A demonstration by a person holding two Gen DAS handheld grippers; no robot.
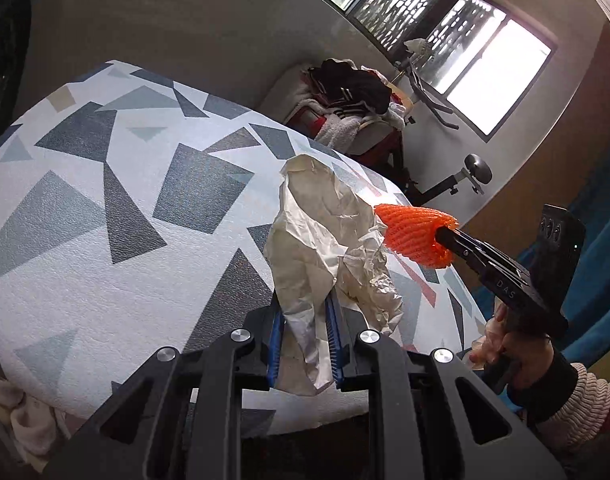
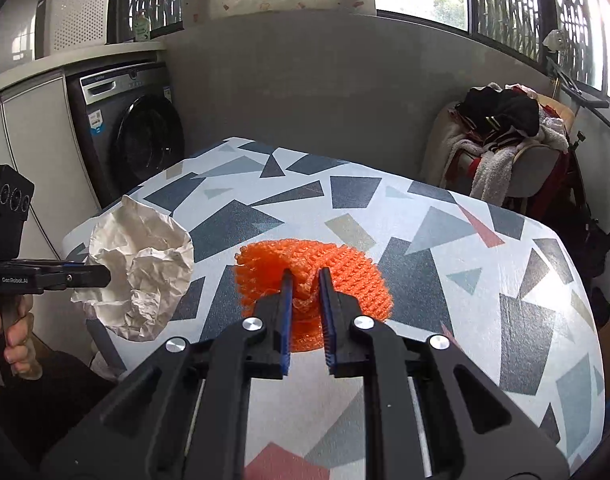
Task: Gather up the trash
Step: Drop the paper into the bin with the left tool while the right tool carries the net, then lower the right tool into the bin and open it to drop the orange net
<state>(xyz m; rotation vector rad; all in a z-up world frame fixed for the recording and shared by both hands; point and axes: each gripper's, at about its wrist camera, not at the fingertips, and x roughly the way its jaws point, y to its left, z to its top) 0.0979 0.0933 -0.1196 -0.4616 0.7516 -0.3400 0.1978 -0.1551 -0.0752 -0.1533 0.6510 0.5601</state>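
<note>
My left gripper is shut on a crumpled sheet of white paper and holds it above the patterned table. The paper also shows in the right wrist view, held at the table's left edge. My right gripper is shut on an orange foam net, pinched between the blue pads. In the left wrist view the orange net sits on the tip of the right gripper, right beside the paper.
A washing machine stands at the back left beside white cabinets. A chair piled with clothes stands behind the table on the right. An exercise machine stands under the windows.
</note>
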